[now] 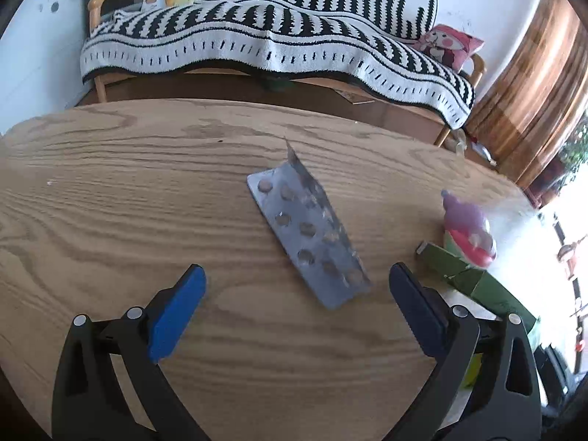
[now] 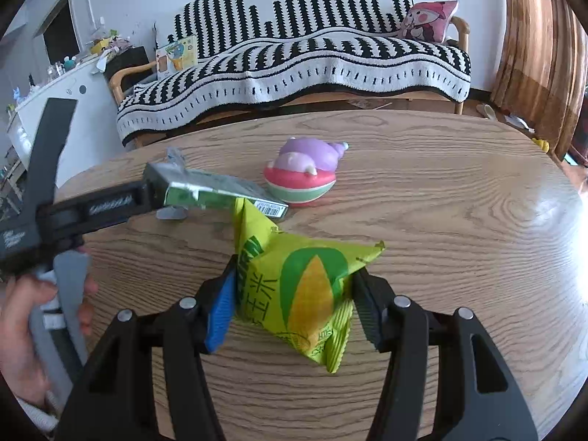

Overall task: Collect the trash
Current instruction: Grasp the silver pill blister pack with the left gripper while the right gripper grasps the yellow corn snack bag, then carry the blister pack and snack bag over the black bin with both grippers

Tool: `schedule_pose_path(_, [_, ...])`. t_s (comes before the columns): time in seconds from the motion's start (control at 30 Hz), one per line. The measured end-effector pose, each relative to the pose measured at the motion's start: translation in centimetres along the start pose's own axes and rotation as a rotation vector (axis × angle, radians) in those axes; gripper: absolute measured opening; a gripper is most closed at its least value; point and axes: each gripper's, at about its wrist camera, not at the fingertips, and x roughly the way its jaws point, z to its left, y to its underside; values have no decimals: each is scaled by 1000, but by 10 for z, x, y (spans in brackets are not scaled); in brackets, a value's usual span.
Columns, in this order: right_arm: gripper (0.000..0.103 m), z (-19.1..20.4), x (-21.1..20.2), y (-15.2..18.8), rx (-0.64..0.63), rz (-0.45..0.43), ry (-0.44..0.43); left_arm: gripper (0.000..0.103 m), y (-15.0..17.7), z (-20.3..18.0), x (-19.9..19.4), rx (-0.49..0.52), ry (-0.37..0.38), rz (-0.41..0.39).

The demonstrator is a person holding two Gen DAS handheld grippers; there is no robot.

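Right gripper (image 2: pixel 292 305) nearest, jaws clamped on yellow-green snack wrapper (image 2: pixel 308 294), both pads pressing its sides, wrapper low over wooden table (image 2: pixel 459 228). Left gripper (image 1: pixel 296 294) jaws wide apart, nothing between, poised over table. Just beyond its tips: empty silver blister pack (image 1: pixel 308 235) flat on table, one foil edge curled up. Green carton (image 2: pixel 213 193) lying beside wrapper. Purple-pink toy (image 2: pixel 305 172) farther back on table. Striped sofa (image 2: pixel 294 62) behind table.

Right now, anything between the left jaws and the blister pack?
Nothing. In the left wrist view the left gripper stands open, and the near end of the blister pack shows between its jaws, with only bare table around it.
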Motion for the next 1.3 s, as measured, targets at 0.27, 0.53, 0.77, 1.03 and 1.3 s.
schedule_pose_path(0.27, [58, -7, -1, 0, 29, 1, -39, 97, -12, 3, 10, 19, -52, -22])
schedule_pose_path(0.53, [58, -12, -1, 0, 46, 5, -70, 34, -11, -2, 5, 149, -79, -21])
schedule_pose_path(0.77, [56, -19, -10, -2, 85, -29, -87, 32, -8, 9, -14, 125, -9, -34])
schedule_pose_path(1.03, [56, -15, -16, -1, 83, -36, -79, 33, -2, 7, -31, 133, -19, -55])
schedule_pose_path(1.3, [56, -18, -16, -2, 109, -38, -113, 33, 4, 9, -44, 147, -17, -55])
